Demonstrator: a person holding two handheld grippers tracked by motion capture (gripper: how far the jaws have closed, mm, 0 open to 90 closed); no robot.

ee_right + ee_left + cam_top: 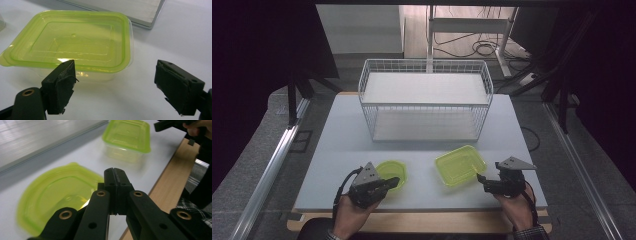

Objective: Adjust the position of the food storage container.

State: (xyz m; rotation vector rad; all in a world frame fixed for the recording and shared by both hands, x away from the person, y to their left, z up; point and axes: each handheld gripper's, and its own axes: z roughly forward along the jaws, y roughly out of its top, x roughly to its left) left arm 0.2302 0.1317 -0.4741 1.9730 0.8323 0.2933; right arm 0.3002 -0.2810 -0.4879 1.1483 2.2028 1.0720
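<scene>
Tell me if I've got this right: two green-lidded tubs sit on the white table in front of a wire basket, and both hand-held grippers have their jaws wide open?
Not quite. The left hand-held gripper has its jaws shut with nothing between them, as the left gripper view shows; the right hand-held gripper is open. The round tub, rectangular tub and wire basket are as you say.

wire basket, two green containers, table

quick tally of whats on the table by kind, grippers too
green lidded containers: 2, one round, one rectangular
white wire baskets: 1
handheld grippers: 2, left gripper shut on nothing, right gripper open
total: 5
</scene>
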